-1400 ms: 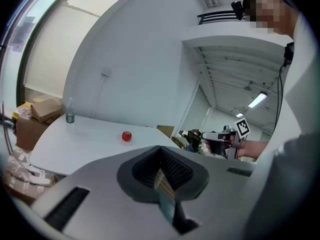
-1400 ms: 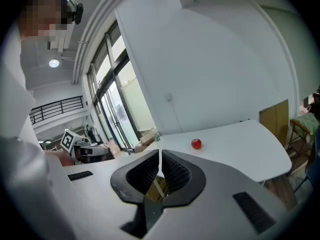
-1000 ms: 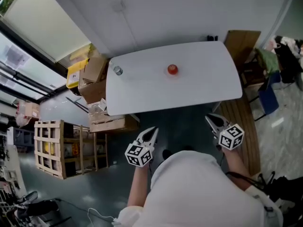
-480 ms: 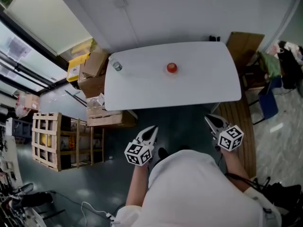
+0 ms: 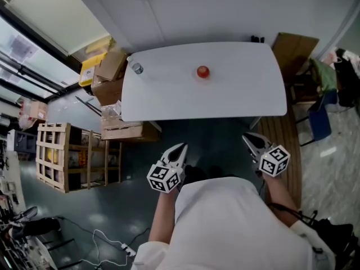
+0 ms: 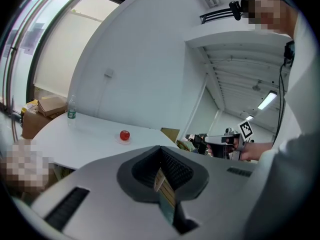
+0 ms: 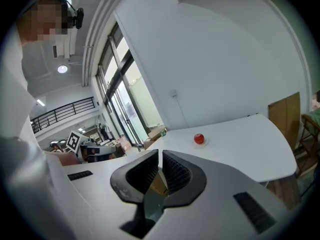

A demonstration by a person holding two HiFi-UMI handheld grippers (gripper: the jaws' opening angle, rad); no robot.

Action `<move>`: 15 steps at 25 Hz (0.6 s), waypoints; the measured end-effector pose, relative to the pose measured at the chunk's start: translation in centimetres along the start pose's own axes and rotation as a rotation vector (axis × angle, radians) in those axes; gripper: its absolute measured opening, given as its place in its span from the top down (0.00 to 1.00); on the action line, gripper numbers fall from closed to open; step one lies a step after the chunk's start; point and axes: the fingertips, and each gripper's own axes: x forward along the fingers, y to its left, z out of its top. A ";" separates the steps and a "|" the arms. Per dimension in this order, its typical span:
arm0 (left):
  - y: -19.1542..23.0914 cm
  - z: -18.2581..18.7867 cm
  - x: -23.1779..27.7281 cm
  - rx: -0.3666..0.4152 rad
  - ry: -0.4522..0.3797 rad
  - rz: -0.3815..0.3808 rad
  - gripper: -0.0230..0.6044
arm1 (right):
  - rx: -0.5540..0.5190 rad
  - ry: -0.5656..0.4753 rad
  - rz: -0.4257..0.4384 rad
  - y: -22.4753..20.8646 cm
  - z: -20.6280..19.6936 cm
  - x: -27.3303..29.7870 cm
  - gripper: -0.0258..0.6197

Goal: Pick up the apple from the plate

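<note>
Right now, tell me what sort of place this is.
Probably a lab or office storage corner: cardboard boxes and a wooden crate beside a white table, by big windows.

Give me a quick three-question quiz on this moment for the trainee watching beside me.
1. True or false: the apple is held in the right gripper.
2. Multiple choice: in the head view, what stands near the far left corner of the table? A) a water bottle B) a mug C) a bowl
3. Short answer: how do the jaws of the left gripper stand, and is anything between them?

Key
1. False. The apple sits on the table, well ahead of both grippers.
2. A.
3. Shut, with nothing between them.
</note>
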 end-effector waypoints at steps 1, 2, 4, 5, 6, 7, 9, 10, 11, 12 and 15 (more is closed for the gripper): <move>0.0 0.1 0.1 -0.002 -0.003 0.001 0.96 | -0.002 0.004 0.002 0.0 -0.1 0.1 0.89; -0.1 0.1 0.1 -0.003 -0.005 0.002 0.96 | -0.001 0.005 0.002 0.0 -0.2 0.1 0.89; -0.1 0.1 0.1 -0.001 -0.001 0.002 0.96 | 0.005 0.006 -0.001 0.0 -0.3 0.2 0.89; 0.1 0.1 0.2 0.001 0.002 0.002 0.96 | 0.006 0.006 -0.006 0.0 -0.3 0.3 0.89; 0.3 0.1 0.3 0.003 0.005 0.002 0.96 | 0.007 0.008 -0.014 -0.2 -0.4 0.6 0.89; 0.6 0.1 0.4 0.004 0.007 0.001 0.96 | 0.008 0.010 -0.022 -0.3 -0.5 0.8 0.89; 1.4 0.2 0.5 0.005 0.015 -0.003 0.96 | 0.012 0.012 -0.039 -0.5 -0.6 1.4 0.89; 1.8 0.3 0.7 0.006 0.018 -0.008 0.96 | 0.015 0.010 -0.047 -0.7 -0.5 1.7 0.89; 2.2 0.5 0.9 0.008 0.022 -0.013 0.96 | 0.017 0.007 -0.056 -0.9 -0.3 2.0 0.89; 2.7 0.8 1.2 0.010 0.025 -0.020 0.96 | 0.021 0.003 -0.066 -1.2 -0.1 2.3 0.89; 4.3 1.6 1.9 0.012 0.032 -0.037 0.96 | 0.043 -0.014 -0.093 -1.6 0.7 3.3 0.89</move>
